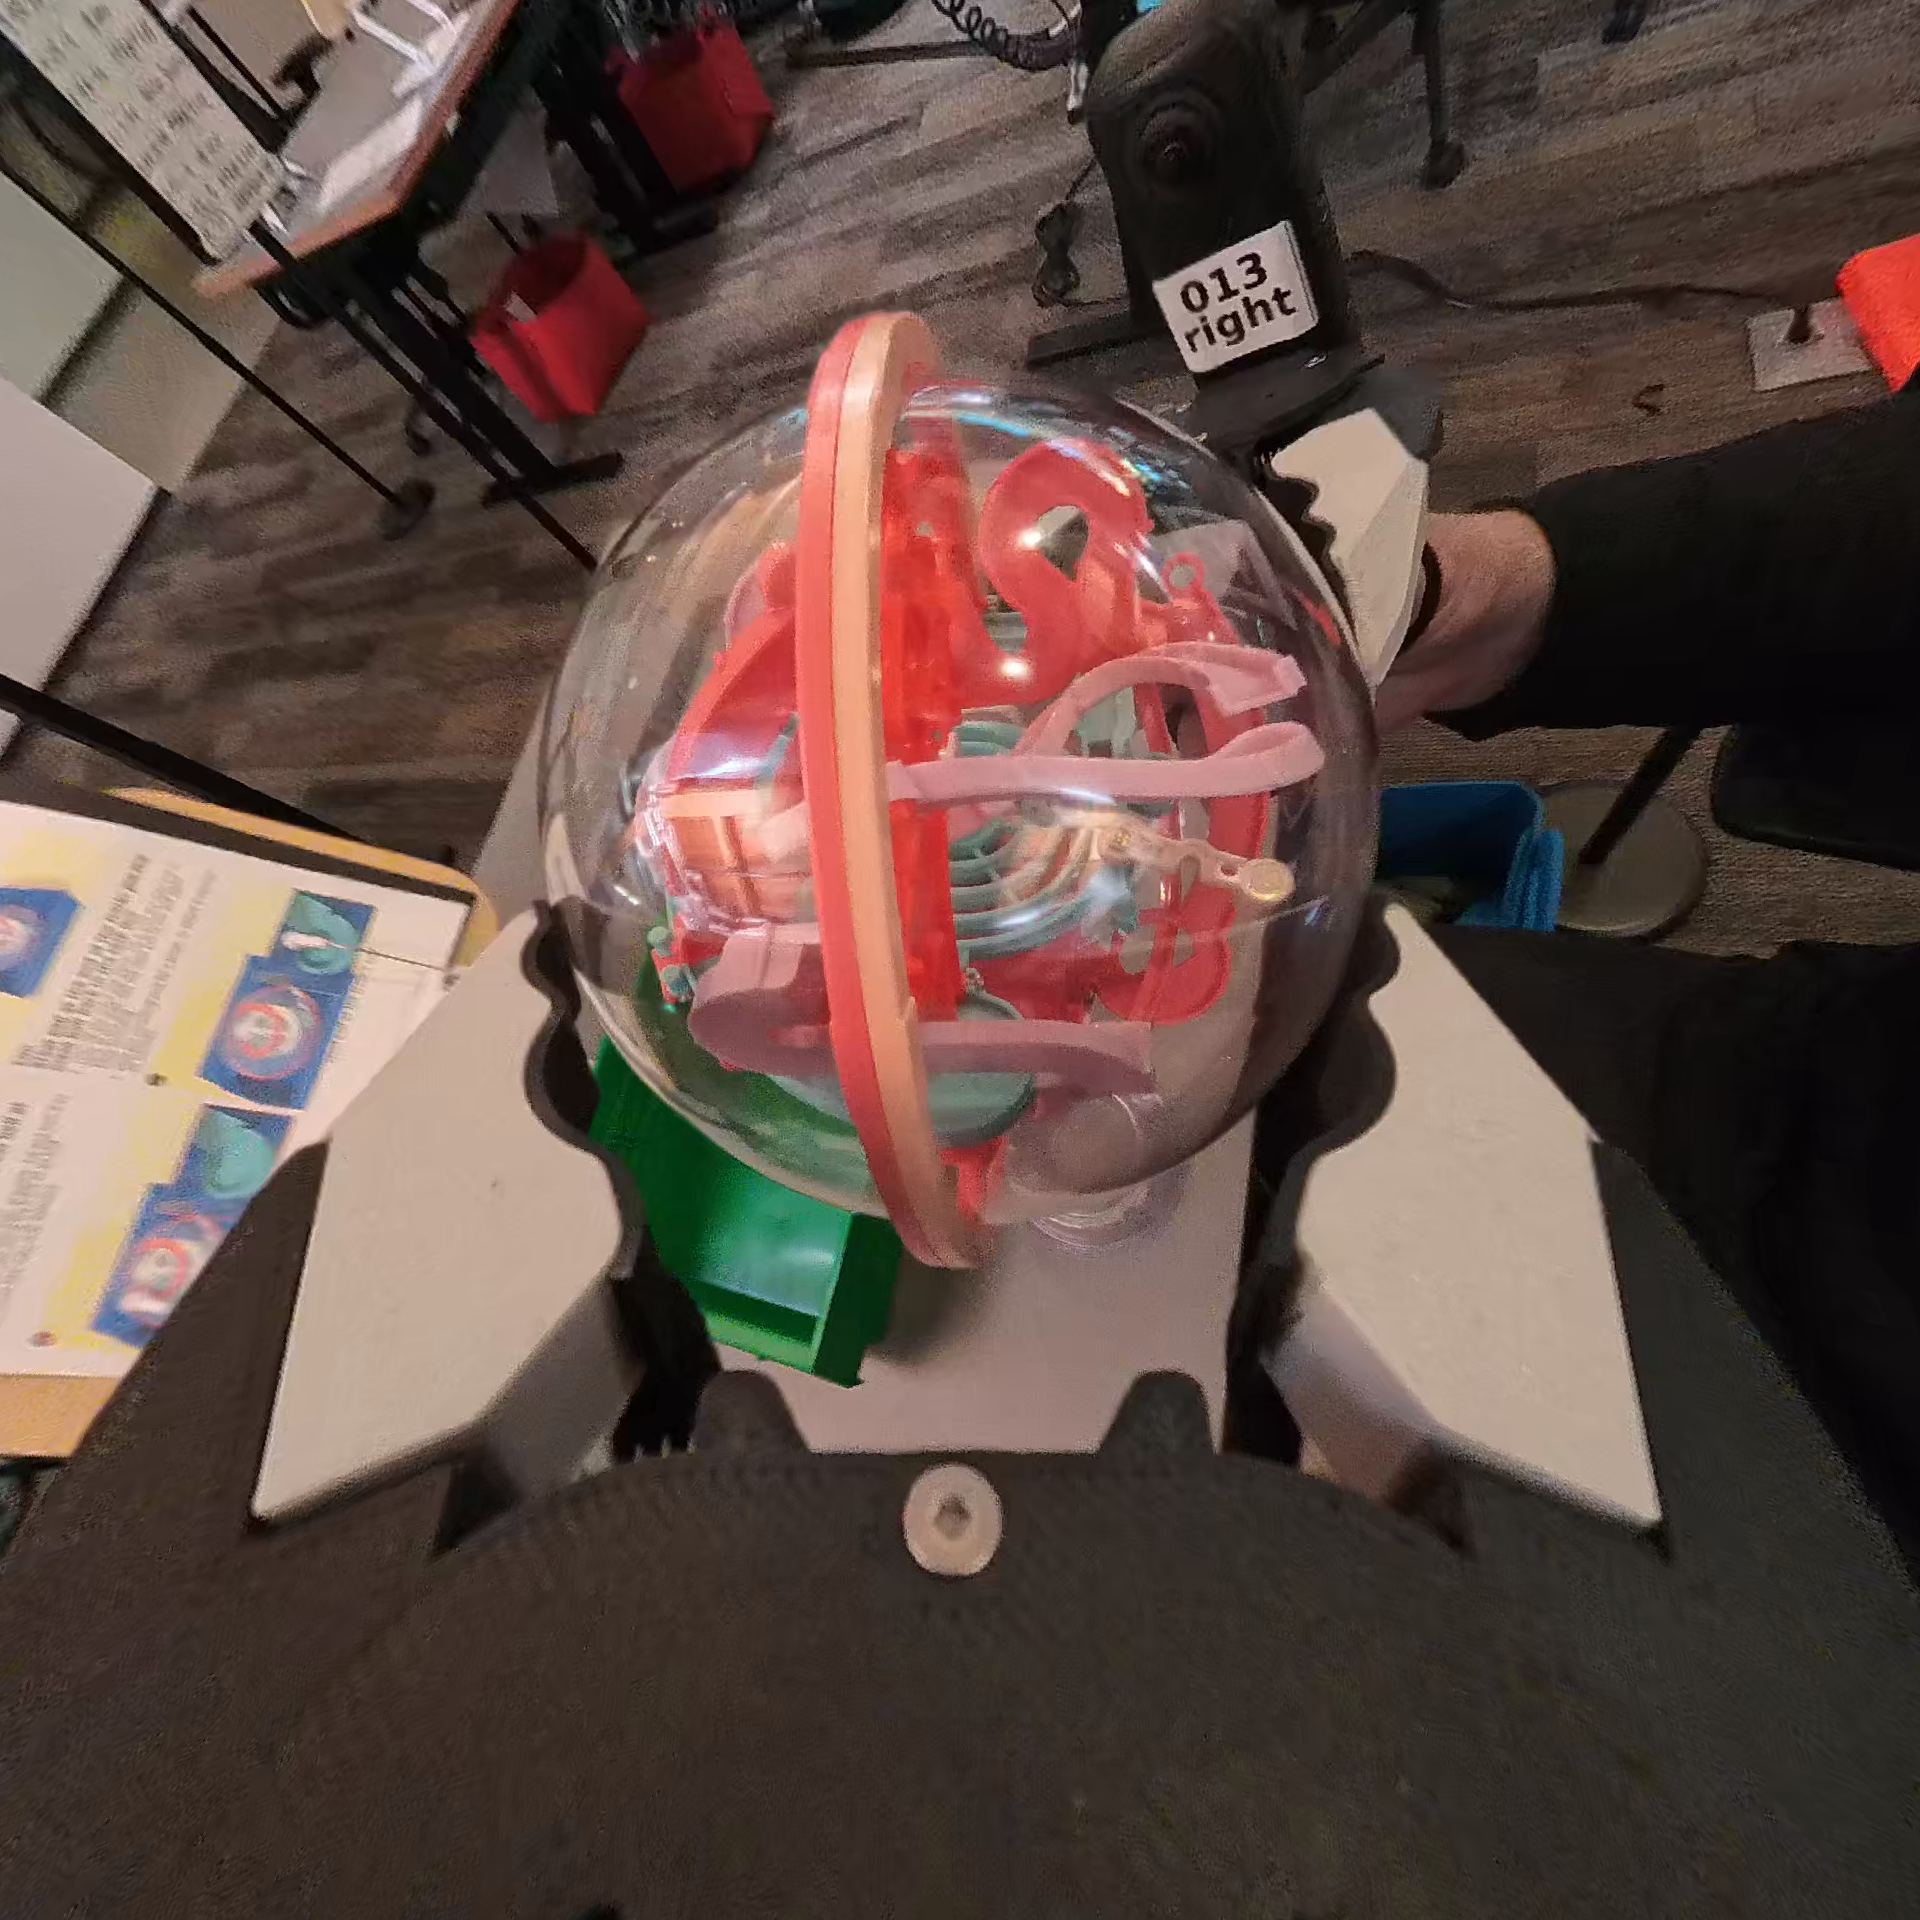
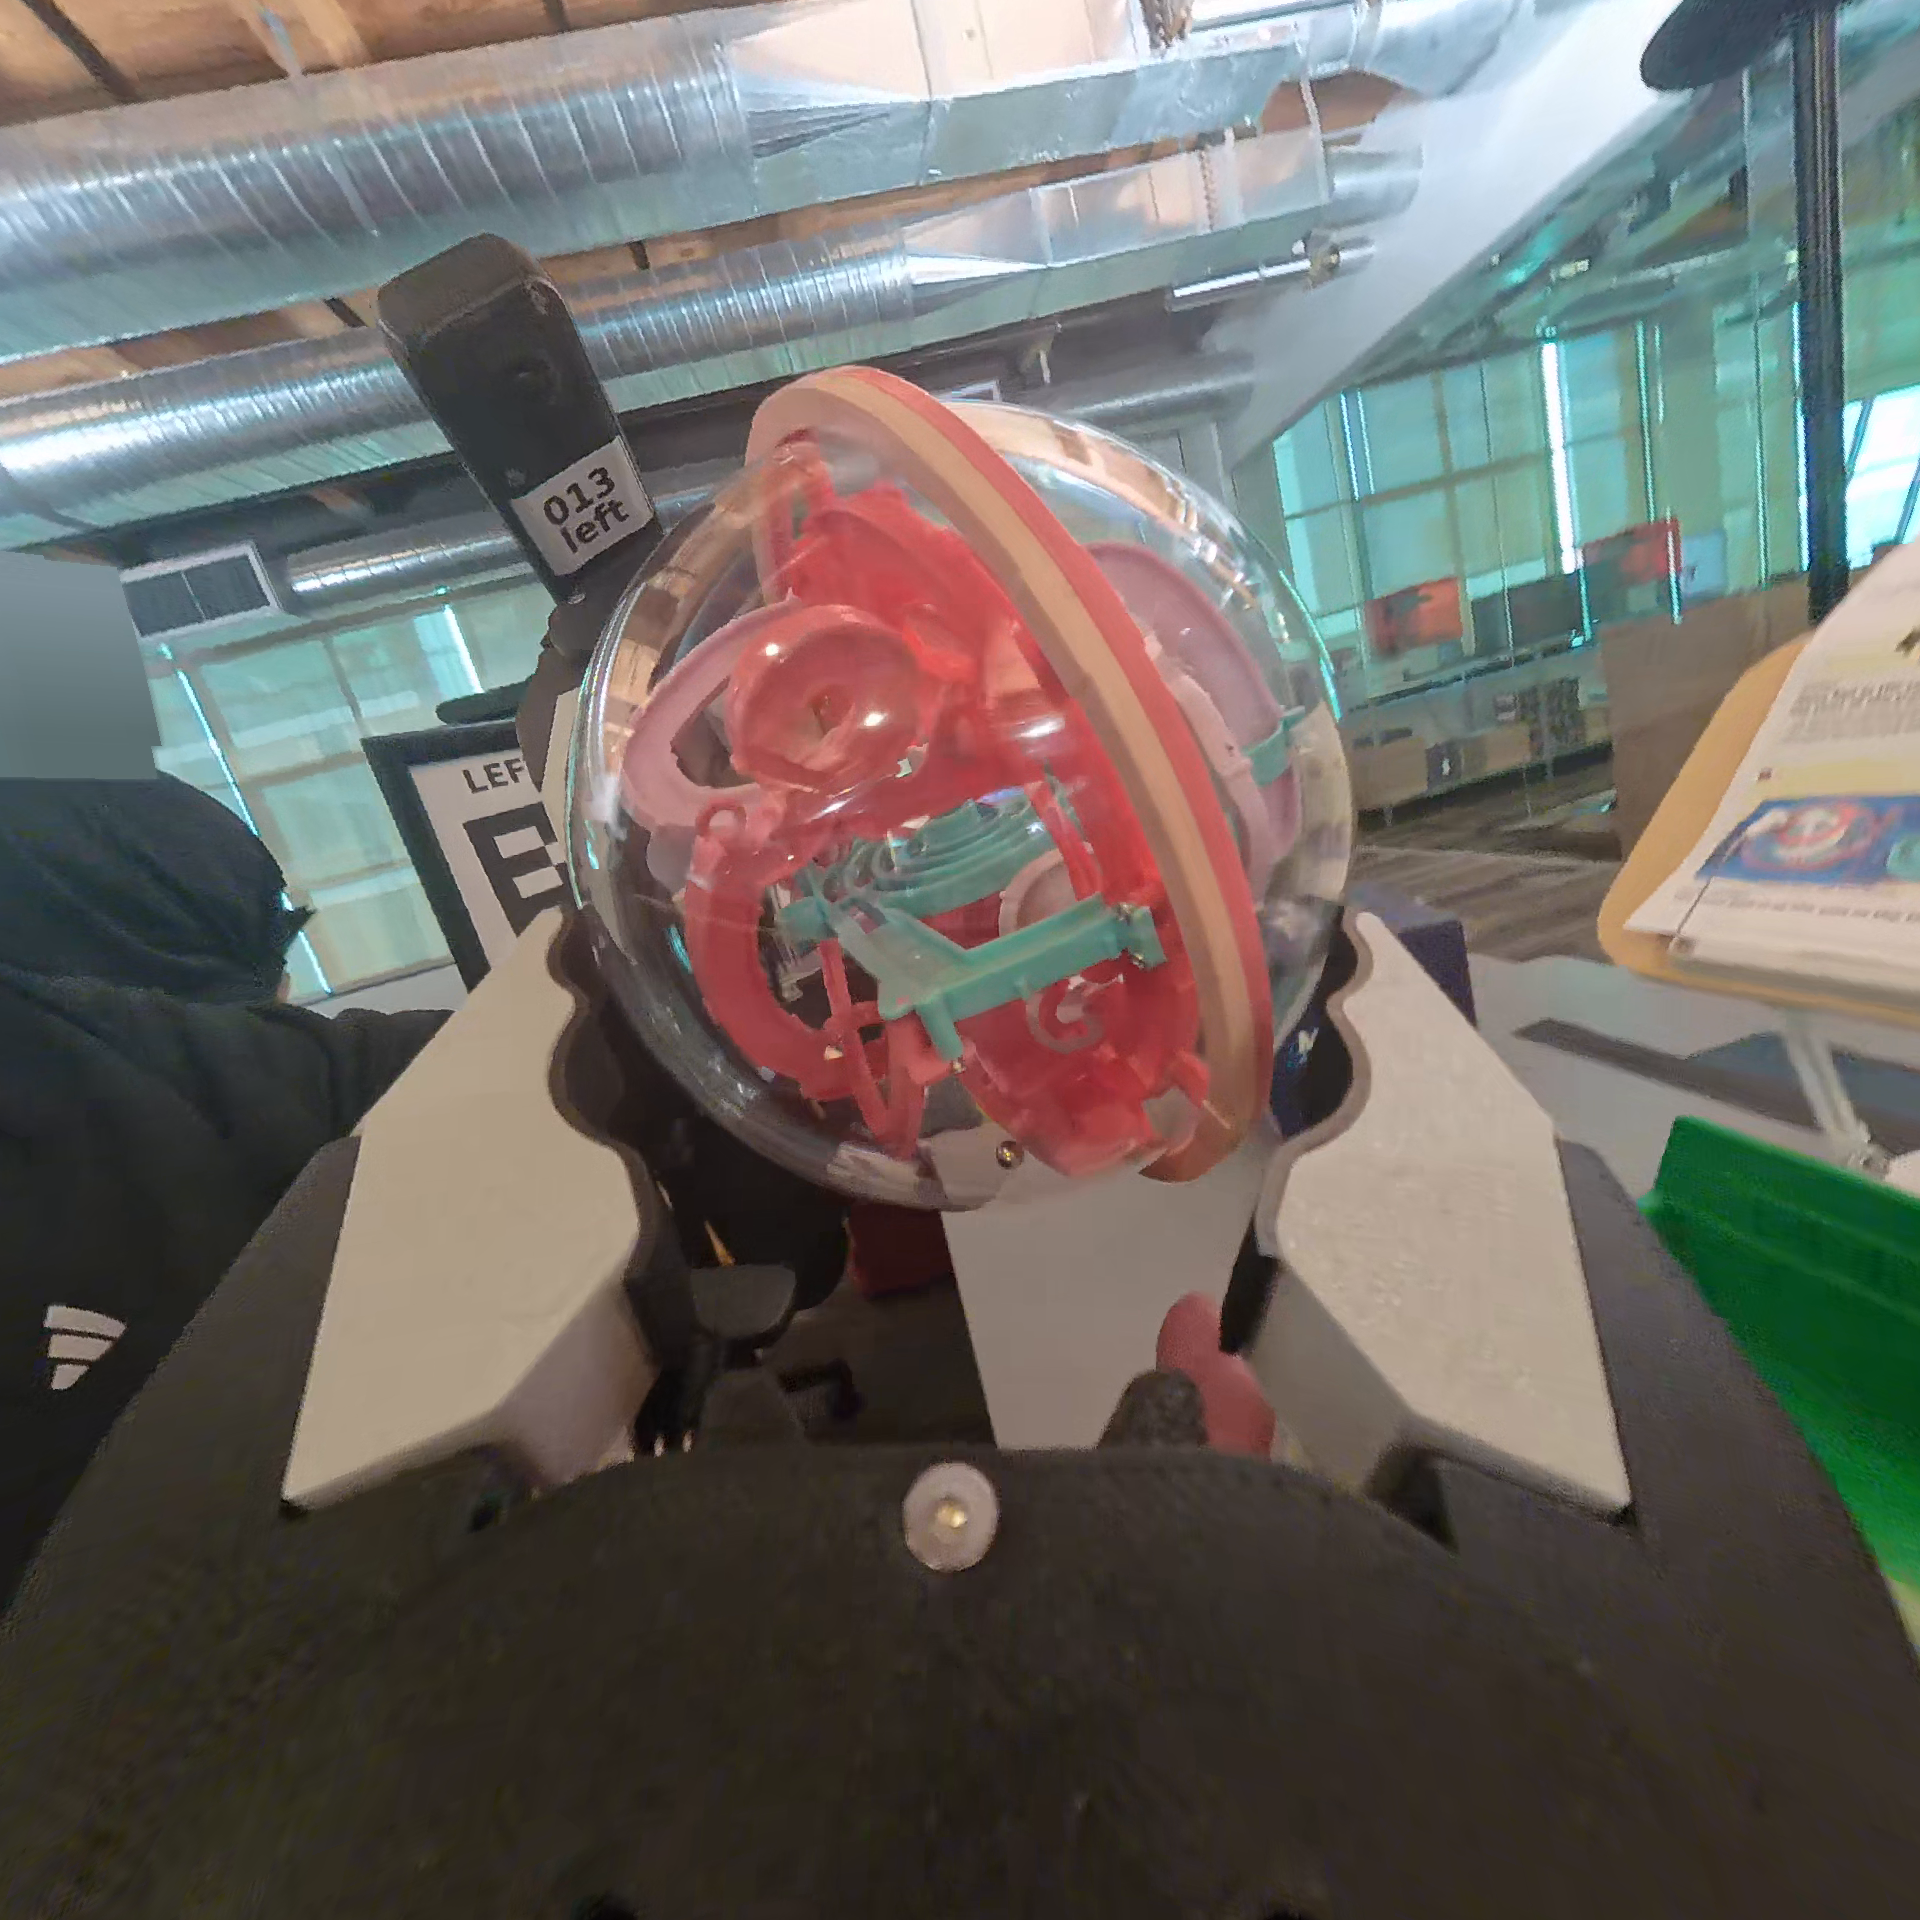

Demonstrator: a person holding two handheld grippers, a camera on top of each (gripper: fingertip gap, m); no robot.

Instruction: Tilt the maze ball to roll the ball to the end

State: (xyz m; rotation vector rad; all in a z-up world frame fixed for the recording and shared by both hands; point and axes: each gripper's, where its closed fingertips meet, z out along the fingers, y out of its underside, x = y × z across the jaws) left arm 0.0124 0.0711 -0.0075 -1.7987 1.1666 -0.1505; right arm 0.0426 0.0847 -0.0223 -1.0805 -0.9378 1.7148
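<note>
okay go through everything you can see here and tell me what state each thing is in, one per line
maze ball: lifted, held between both grippers, seam ring tilted
left gripper: shut on the maze ball
right gripper: shut on the maze ball
small steel ball: low in the sphere
green stand: empty, below the ball
instruction sheet: lying open

We cannot pick out the small rolling ball among the coloured tracks of the maze ball [image 1: 966, 790] — too small to tell. The green stand [image 1: 769, 1268] is half hidden under it, and cut off at the right edge in the right wrist view [image 2: 1808, 1299]. The leaflet [image 1: 135, 1049] runs off the left edge — its print blurred.
</note>
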